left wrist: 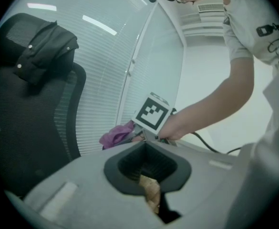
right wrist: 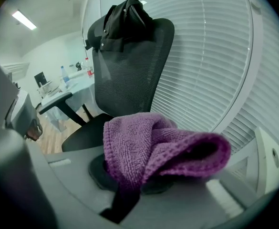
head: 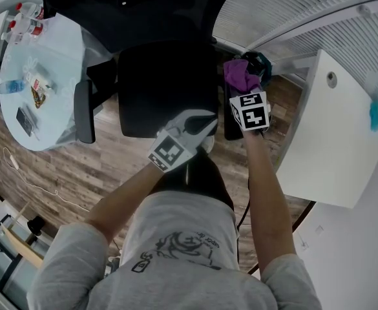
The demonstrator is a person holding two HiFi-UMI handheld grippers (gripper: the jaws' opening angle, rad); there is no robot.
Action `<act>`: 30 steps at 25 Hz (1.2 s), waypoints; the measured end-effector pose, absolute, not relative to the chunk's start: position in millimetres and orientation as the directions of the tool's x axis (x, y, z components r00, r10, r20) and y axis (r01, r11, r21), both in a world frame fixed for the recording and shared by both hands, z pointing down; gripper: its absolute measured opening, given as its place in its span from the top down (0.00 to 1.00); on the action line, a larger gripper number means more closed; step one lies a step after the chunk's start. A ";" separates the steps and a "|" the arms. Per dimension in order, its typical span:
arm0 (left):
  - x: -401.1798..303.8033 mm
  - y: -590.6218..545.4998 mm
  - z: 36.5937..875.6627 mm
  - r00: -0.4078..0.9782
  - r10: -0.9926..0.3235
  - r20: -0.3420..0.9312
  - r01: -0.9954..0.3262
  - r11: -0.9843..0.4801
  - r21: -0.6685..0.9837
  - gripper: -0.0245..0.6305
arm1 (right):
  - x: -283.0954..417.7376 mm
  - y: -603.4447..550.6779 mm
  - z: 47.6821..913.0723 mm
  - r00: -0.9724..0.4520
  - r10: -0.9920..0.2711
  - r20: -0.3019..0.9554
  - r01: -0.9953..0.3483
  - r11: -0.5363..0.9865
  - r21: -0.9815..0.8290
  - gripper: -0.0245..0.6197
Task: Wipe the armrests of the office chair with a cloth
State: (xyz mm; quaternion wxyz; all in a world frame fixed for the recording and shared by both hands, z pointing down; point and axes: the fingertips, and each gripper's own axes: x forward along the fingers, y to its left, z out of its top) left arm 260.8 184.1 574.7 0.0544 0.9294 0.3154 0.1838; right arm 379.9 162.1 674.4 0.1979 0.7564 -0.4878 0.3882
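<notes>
**Grey T-shirt, pale grey grippers with marker cubes**

The person wears a light grey T-shirt (head: 176, 215) with short sleeves (head: 63, 254). It has a dark line print (head: 179, 247) with lettering on the chest, and dark trousers (head: 198, 176) show below it. The left gripper (head: 205, 123) is white and grey with a dark patch. It carries a white cube (head: 169, 152) with black square markers, and the right gripper (head: 245, 88) carries another (head: 250, 110). Up close, both gripper bodies are smooth pale grey around a dark rounded recess (left wrist: 148, 168). A thin black cable (left wrist: 207, 147) leads off the right gripper.
</notes>
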 end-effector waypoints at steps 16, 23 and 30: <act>258.3 202.2 567.2 0.715 0.626 0.311 0.591 -0.779 0.210 0.96 | 306.4 220.0 665.4 0.220 -0.567 0.794 -0.897 -0.438 -0.064 0.91; 253.9 205.5 565.3 0.703 0.637 0.315 0.607 -0.769 0.200 0.96 | 259.9 249.8 663.1 0.211 -0.559 0.802 -0.898 -0.434 -0.066 0.91; 254.5 209.5 565.1 0.702 0.638 0.317 0.610 -0.768 0.196 0.96 | 230.5 273.4 657.8 0.197 -0.570 0.798 -0.883 -0.457 -0.109 0.91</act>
